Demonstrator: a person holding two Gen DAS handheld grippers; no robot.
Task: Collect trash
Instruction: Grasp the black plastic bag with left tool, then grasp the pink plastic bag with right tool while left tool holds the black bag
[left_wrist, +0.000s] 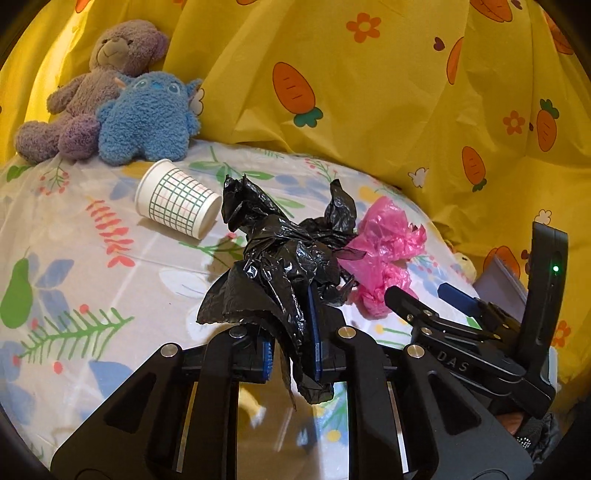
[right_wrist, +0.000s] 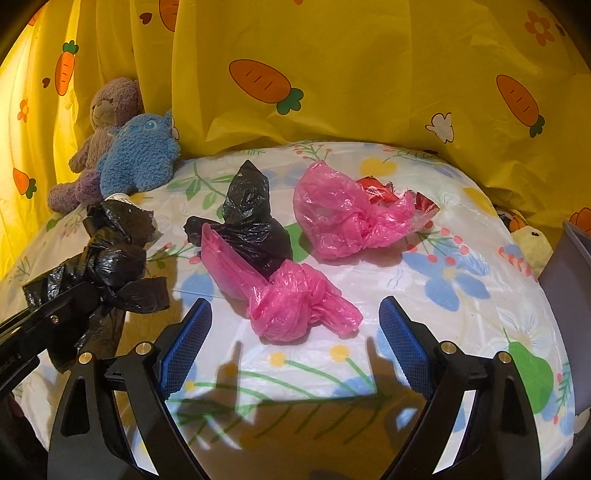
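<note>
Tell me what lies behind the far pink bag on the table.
Behind the far pink bag, crumpled red wrapping pokes out, with a clear scrap beside it. How much more is there cannot be seen; the bag covers it. Beyond hangs the yellow carrot curtain.

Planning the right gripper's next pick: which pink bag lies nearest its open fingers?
The knotted pink bag, just ahead of the right gripper; the larger pink bag lies farther back.
</note>
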